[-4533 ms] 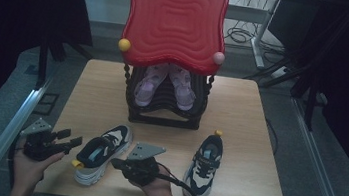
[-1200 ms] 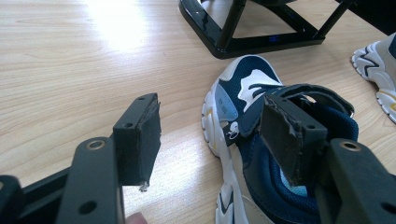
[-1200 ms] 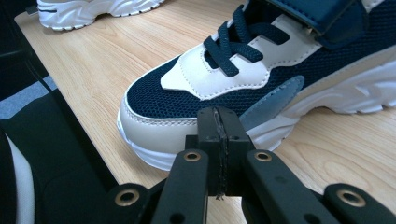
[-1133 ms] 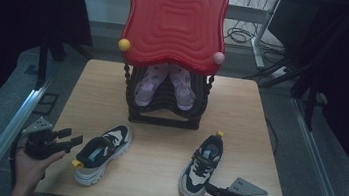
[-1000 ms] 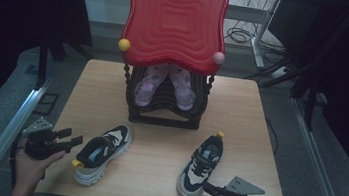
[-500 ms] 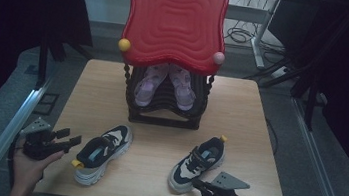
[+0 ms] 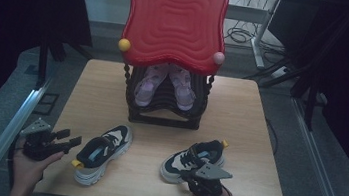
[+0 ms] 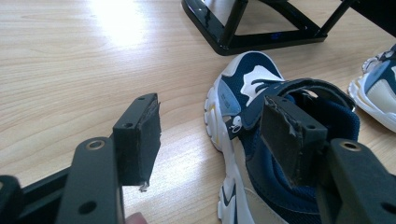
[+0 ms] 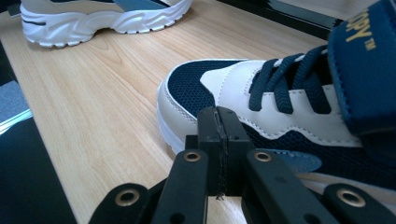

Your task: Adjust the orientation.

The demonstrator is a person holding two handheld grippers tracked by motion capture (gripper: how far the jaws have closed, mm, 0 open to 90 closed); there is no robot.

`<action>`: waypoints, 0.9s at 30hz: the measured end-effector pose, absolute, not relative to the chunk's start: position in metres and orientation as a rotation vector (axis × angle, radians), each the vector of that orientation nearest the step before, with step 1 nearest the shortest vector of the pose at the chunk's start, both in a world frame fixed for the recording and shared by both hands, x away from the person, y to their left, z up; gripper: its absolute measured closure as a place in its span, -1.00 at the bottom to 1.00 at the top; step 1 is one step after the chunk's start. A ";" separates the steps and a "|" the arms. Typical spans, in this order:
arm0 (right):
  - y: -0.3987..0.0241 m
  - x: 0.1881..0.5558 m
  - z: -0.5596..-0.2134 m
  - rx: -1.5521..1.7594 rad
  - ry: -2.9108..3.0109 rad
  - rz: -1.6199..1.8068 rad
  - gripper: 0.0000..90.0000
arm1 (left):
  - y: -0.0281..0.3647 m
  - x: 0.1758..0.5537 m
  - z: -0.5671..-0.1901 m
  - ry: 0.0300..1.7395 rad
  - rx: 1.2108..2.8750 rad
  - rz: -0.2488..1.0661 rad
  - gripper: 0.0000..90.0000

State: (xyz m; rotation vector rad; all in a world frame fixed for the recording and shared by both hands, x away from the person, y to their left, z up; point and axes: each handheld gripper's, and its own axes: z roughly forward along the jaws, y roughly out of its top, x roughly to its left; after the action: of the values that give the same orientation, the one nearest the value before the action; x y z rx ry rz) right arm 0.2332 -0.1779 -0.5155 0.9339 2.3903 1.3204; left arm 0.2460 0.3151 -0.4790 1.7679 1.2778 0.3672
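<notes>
**A:** Two pairs of shoes, as I count them. One pink pair [image 7: 166, 84] sits inside the black rack [image 7: 163, 110] at twelve o'clock on the table [image 7: 255, 118], under the red wavy panel [image 7: 174, 20]. What else is in that rack?

**B:** Nothing more that I can make out; the toes point toward the person, side by side, and the rest of the rack is too dark to read. A yellow ball [image 7: 124, 45] and a pink ball [image 7: 218, 58] sit at the lower corners of the panel.

**A:** And the navy-and-white pair?

**B:** Both out on the bare wood. The left sneaker [image 7: 101, 152] lies at about seven o'clock, the right sneaker [image 7: 193, 160] at about five o'clock, well apart from each other.

**A:** What are the grippers doing?

**B:** The left gripper [image 7: 67, 140] rests at eight o'clock, just beside the left sneaker, jaws spread wide with nothing between them. In the left gripper view that shoe's collar lies behind the far jaw; I can't tell if it touches.

**A:** The right one?

**B:** The right gripper [image 7: 192, 177] is at the near side of the right sneaker. In the right gripper view its jaws are pressed flat together, gripping nothing, their tips right up against the shoe's side below the laces [image 9: 280, 81].
</notes>
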 end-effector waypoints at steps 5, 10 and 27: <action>-0.170 0.238 -0.514 0.938 2.385 1.309 0.98 | 0.315 0.246 -0.480 1.279 1.768 0.370 -0.15; -0.162 0.242 -0.515 0.942 2.380 1.298 0.98 | 0.316 0.245 -0.480 1.283 1.769 0.370 -0.15; -0.143 0.254 -0.515 0.983 2.340 1.260 0.99 | 0.316 0.244 -0.480 1.293 1.754 0.388 -0.15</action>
State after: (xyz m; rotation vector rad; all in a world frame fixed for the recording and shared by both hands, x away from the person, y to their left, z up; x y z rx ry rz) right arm 0.2542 -0.1433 -0.5153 0.9832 2.3399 1.2602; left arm 0.2440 0.3164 -0.4800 1.7536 1.2934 0.3882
